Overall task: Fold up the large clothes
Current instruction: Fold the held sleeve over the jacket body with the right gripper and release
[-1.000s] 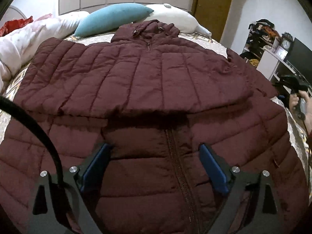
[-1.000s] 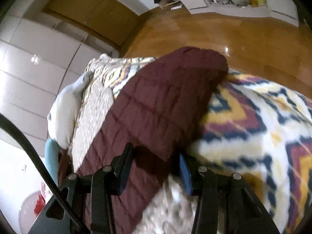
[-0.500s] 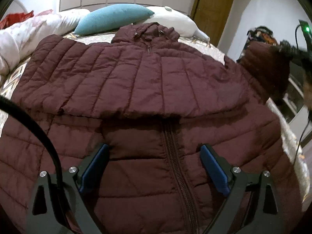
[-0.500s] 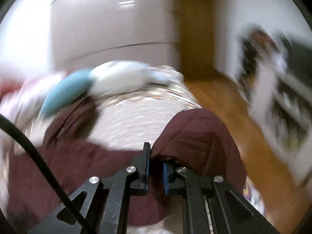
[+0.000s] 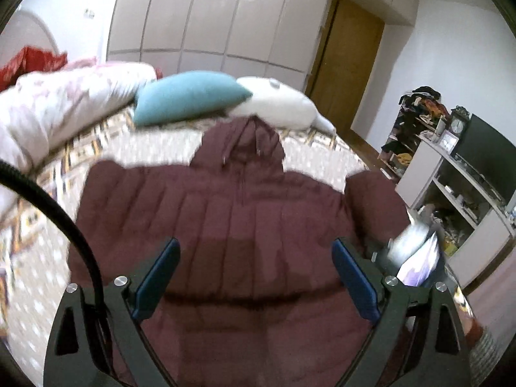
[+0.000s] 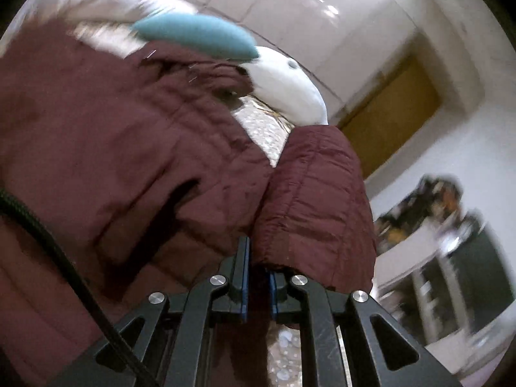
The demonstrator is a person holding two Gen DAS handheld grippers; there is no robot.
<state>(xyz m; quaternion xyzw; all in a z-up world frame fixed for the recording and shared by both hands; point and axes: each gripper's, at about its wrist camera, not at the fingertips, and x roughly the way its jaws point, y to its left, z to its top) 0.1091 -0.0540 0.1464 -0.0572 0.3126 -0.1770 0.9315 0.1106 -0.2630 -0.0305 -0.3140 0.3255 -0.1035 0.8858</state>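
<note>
Bedroom scene, two fisheye views from handheld grippers. A maroon puffer jacket [image 5: 251, 225] lies front-up on a bed [image 5: 48, 290] w/ a patterned cover, hood toward the pillows. Left sleeve is folded across the chest.

Left gripper [image 5: 254, 277] hangs above the jacket's lower half, its blue-padded fingers [image 5: 156, 277] spread wide w/ nothing between them.

Right gripper [image 6: 258, 277]: fingers pressed nearly together, pinching the cuff end of the jacket's right sleeve [image 6: 316, 200]. The sleeve is lifted off the bed and stands up beside the jacket body. In the left view the same sleeve shows at the jacket's right edge, next to a blurred grey shape, too smeared to identify.

Behind the hood: a teal pillow [image 5: 190, 96], a white pillow [image 5: 277, 103], and a pale floral duvet [image 5: 64, 96] at left. White wardrobe doors and a wooden door [image 5: 348, 64] at rear; cluttered white shelves [image 5: 451, 187] w/ a dark screen at right.
</note>
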